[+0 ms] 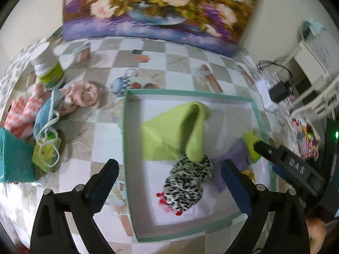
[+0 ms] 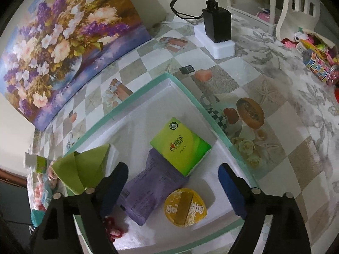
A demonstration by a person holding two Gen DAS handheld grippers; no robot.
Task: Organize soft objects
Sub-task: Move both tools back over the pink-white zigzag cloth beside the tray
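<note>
I'm holding my left gripper [image 1: 169, 182] over the near edge of the shallow tray [image 1: 127, 148], and its jaws are standing wide apart with nothing between them. One finger is hanging outside the tray over the checked tablecloth [image 1: 89, 131], the other inside it. Lying in the tray below me is a black-and-white spotted soft toy [image 1: 188, 182] with red bits at its near end, and a green cloth [image 1: 173, 131] is draping over its far end, touching it. At the tray's right side my right gripper [image 2: 173, 184] is showing too, with the green tissue pack [image 2: 180, 146] just beyond its tip.

My right gripper's jaws are also spread wide, gripping nothing. Beneath them the green tissue pack is resting partly on a purple packet [image 2: 148, 188], and a round yellow cup [image 2: 185, 207] is sitting just beside the packet near the tray's front wall. The green cloth is lying to the left in this view, apart from the tissue pack.

Outside the tray, over on the left, more soft things are waiting on the table: a pink-striped sock [image 1: 21, 116], a pink fluffy piece [image 1: 84, 95], a blue face mask [image 1: 46, 114] with white loops, and another green tissue pack [image 1: 45, 154]. A white-capped bottle [image 1: 47, 69] is standing upright behind them, and a flower painting [image 1: 156, 10] is leaning against the wall.
</note>
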